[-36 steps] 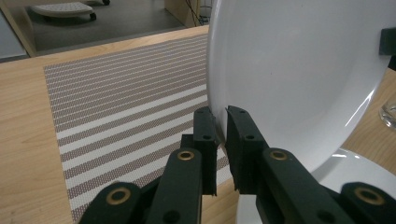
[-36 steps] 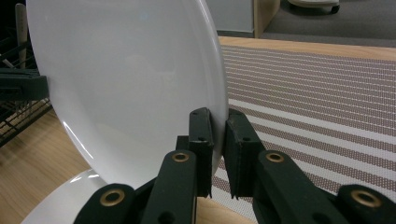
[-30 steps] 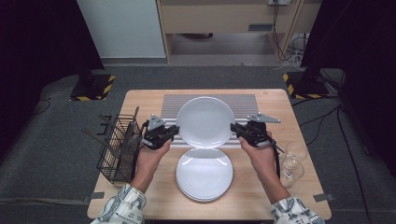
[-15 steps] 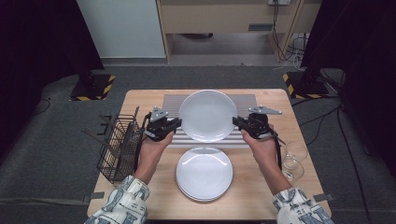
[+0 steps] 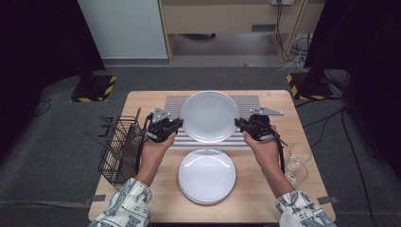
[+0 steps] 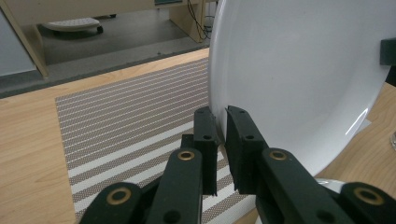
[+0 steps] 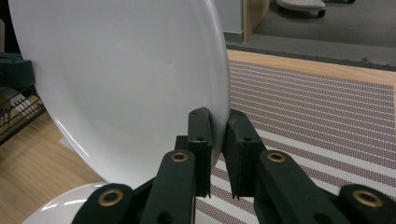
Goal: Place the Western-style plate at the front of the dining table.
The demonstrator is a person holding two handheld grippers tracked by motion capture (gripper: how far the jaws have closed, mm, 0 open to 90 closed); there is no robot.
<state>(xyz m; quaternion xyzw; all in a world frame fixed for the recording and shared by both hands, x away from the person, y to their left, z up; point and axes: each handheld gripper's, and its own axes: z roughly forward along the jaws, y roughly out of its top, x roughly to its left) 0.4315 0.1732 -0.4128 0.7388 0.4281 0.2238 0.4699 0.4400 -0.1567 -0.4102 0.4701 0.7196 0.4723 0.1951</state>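
Note:
A white plate (image 5: 209, 116) hangs tilted above the striped mat (image 5: 246, 103), held at both rims. My left gripper (image 5: 178, 124) is shut on its left rim; in the left gripper view the jaws pinch the edge of the plate (image 6: 299, 79) at the gripper (image 6: 221, 116). My right gripper (image 5: 238, 124) is shut on the right rim, and the right gripper view shows the plate (image 7: 126, 79) clamped between the jaws of that gripper (image 7: 218, 119). A stack of white plates (image 5: 206, 175) lies on the table in front of the mat.
A black wire basket (image 5: 118, 146) stands at the table's left edge. Two clear glasses (image 5: 297, 163) sit at the right edge, close to my right forearm. The wooden table (image 5: 142, 101) drops to grey carpet on all sides.
Both grippers have carried the plate up and away from the stack, toward the far side over the striped mat. The grip on both rims is unchanged.

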